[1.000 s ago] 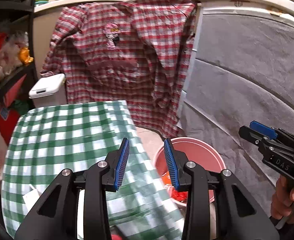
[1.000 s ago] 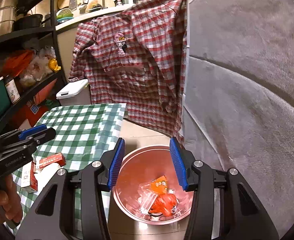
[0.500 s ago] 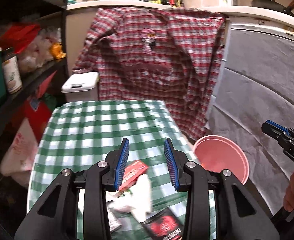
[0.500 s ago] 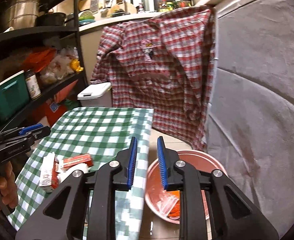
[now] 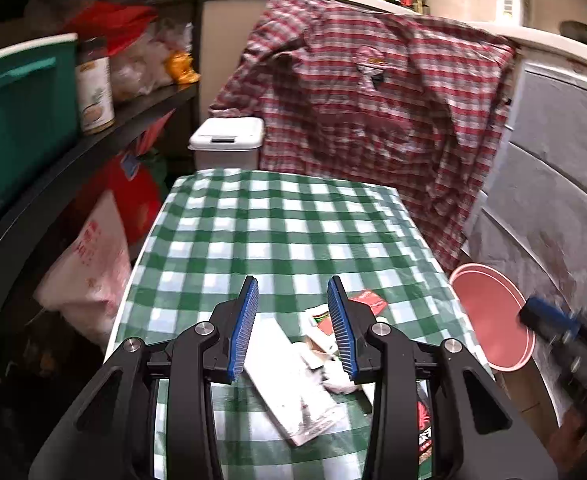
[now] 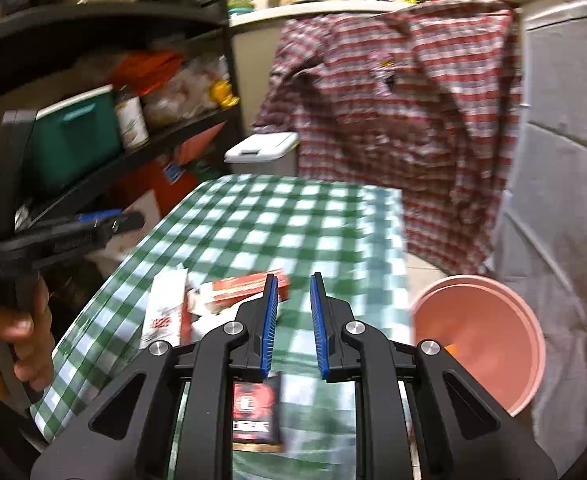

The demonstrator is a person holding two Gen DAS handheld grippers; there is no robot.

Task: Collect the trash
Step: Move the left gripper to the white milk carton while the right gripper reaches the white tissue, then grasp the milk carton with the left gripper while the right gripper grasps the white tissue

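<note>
Trash lies on the green-checked table (image 5: pixel 285 232): a flat white wrapper (image 5: pixel 289 384), a red box (image 5: pixel 369 302) and a black-and-red packet (image 5: pixel 425 428). My left gripper (image 5: pixel 293 320) hovers over the pile, open, with nothing between its blue pads. In the right wrist view the red box (image 6: pixel 245 286), white wrapper (image 6: pixel 165 308) and black-and-red packet (image 6: pixel 255 412) lie under and ahead of my right gripper (image 6: pixel 293 320). Its jaws stand a narrow gap apart, empty. The pink bucket (image 6: pixel 481 340) stands on the floor to the table's right.
A dark shelf rack (image 5: pixel 93 132) with a teal bin and a jar runs along the table's left. A plaid shirt (image 5: pixel 373 100) hangs behind, with a white lidded bin (image 5: pixel 227 136) below it. Grey cloth (image 6: pixel 565 200) covers the right side. A hand (image 6: pixel 13 328) holds the left gripper.
Both grippers have swung left, from over the pink bucket to over the table, bringing the trash pile under them. The right gripper's jaws have narrowed; the left's gap is unchanged.
</note>
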